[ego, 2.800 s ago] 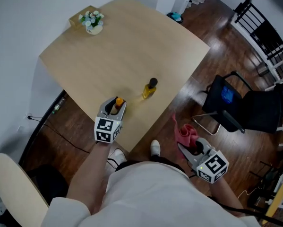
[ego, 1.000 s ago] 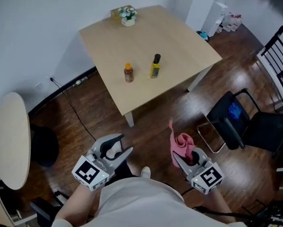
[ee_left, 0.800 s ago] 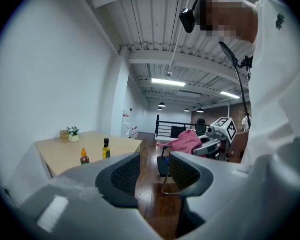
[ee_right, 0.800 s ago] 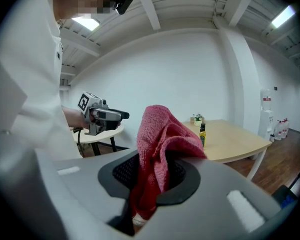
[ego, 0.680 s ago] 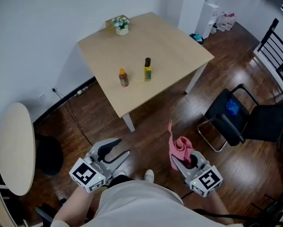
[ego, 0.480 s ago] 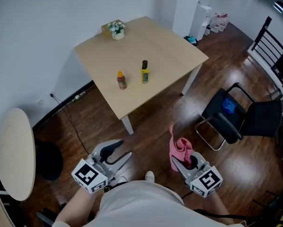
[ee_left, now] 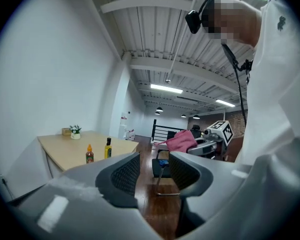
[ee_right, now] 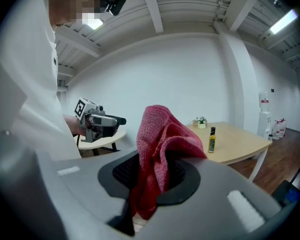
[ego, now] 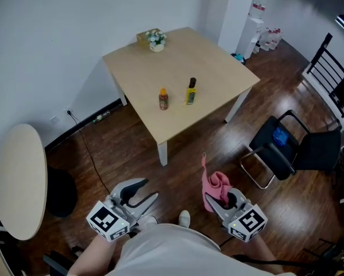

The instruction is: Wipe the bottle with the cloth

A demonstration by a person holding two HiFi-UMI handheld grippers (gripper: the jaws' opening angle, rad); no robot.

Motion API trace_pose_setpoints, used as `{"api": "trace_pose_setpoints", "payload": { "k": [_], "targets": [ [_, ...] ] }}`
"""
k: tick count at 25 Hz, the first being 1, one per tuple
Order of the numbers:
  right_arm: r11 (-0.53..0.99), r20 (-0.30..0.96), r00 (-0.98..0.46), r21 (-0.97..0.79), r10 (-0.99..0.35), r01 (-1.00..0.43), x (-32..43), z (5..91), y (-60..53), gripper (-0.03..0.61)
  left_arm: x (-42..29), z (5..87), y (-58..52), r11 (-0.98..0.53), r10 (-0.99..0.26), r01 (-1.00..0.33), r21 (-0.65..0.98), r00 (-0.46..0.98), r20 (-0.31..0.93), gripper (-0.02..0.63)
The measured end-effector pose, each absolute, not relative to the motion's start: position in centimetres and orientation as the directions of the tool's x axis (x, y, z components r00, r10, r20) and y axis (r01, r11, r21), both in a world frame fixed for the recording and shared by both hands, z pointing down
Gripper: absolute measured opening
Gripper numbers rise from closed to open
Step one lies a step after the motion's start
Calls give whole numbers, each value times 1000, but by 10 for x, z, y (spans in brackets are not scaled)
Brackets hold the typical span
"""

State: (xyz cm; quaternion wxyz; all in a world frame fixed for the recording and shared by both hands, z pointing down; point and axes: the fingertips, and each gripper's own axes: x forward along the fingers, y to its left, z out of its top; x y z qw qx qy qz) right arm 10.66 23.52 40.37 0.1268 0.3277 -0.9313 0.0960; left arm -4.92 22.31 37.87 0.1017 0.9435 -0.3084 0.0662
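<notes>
Right hand-held gripper [ego: 217, 199] is clamped on a pink cloth [ego: 215, 184]. The cloth bunches up between the jaws and sticks out above them. In the right gripper view it covers the middle of the picture [ee_right: 157, 149]. Left hand-held gripper [ego: 144, 191] is spread, with just air and floor showing between its pads [ee_left: 125, 174].

Both are held low, close to the person's body. The desk [ego: 160, 68] is well ahead of them, with a stretch of dark wood floor [ego: 183, 148] in between. On the desk the orange-capped bottle [ego: 163, 99] and the yellow bottle [ego: 190, 91] stand upright, near each other but apart. A little flower pot [ego: 156, 41] sits at the far corner. A black chair [ego: 283, 148] is ahead and to the right of the right gripper, and a round table [ego: 16, 183] is off to the left of the left one.
</notes>
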Motion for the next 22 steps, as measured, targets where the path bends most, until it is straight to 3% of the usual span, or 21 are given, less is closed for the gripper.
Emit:
{"api": "trace_pose_setpoints", "payload": {
  "k": [22],
  "targets": [
    [770,346,-729,-29,-590,-637,16,402,281,74,-125,380,271,-815,-560,-573,89,817,133,195]
  ]
}}
